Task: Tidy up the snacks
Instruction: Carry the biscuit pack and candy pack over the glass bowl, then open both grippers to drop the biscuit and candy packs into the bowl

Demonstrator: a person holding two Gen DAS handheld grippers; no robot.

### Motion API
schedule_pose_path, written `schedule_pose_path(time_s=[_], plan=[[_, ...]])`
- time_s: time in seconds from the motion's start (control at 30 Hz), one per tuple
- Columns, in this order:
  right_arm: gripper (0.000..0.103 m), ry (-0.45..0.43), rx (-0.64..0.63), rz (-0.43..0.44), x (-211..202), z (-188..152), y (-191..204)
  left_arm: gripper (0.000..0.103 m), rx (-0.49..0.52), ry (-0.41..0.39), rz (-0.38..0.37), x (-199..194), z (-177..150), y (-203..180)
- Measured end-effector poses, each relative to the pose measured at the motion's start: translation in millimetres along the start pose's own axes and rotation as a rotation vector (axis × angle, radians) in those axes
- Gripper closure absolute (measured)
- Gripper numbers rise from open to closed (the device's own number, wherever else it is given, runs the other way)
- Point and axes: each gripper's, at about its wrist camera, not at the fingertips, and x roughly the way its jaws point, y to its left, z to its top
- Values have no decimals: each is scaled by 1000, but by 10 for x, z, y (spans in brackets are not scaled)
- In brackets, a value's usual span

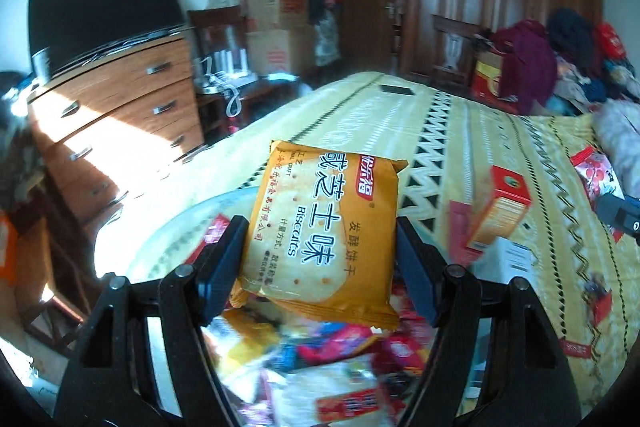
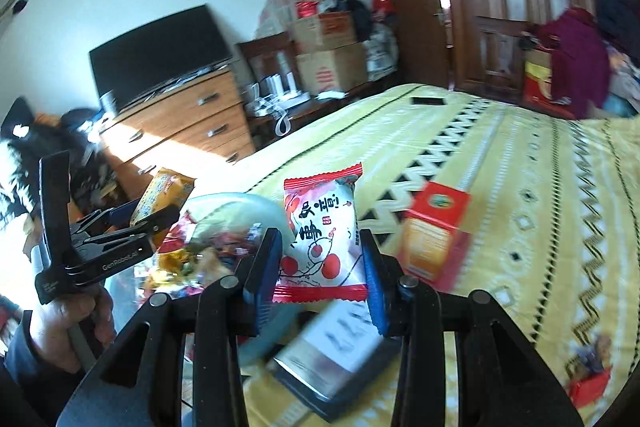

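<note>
Gripped in the left claw (image 1: 320,259), an orange biscuit packet (image 1: 320,235) hangs above a near snack pile (image 1: 320,367). Right claw (image 2: 320,267) clasps a red-and-white candy bag (image 2: 320,239) over the yellow bed (image 2: 520,187), left of a red box (image 2: 436,231).

An orange biscuit pack (image 1: 320,231) is held up in the air, pinched at its two sides. A small red and white sweet bag (image 2: 322,235) is held up the same way. A red and orange box (image 2: 438,233) stands on the yellow bed. More snacks are piled in a clear bowl (image 2: 240,205).
</note>
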Motion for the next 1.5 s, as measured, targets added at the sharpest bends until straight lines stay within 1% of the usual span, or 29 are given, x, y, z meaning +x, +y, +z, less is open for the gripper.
schedule_pose_path(time_s=[0.1, 0.2, 0.33, 0.5, 0.63, 0.77, 1.13, 1.37, 1.5], plan=[[61, 48, -59, 32, 360, 107, 439, 30, -31, 32, 22, 114, -83, 151], [61, 88, -117, 39, 658, 153, 842, 30, -40, 56, 35, 155, -170, 273], [61, 132, -191, 6, 940, 124, 1197, 30, -51, 69, 31, 154, -252, 411], [61, 147, -272, -45, 1064, 75, 1403, 30, -69, 75, 25, 139, -260, 544], [61, 140, -300, -71, 1011, 80, 1468, 31, -74, 74, 16, 157, -244, 612], [61, 139, -304, -79, 989, 89, 1491, 33, -76, 62, 8, 130, -205, 622], [61, 148, -311, -71, 986, 66, 1543, 33, -72, 68, 9, 165, -227, 662], [60, 146, -307, -70, 994, 60, 1542, 32, -72, 80, 13, 191, -245, 657], [55, 145, -308, -72, 1000, 62, 1552, 27, -79, 82, 16, 203, -245, 675]])
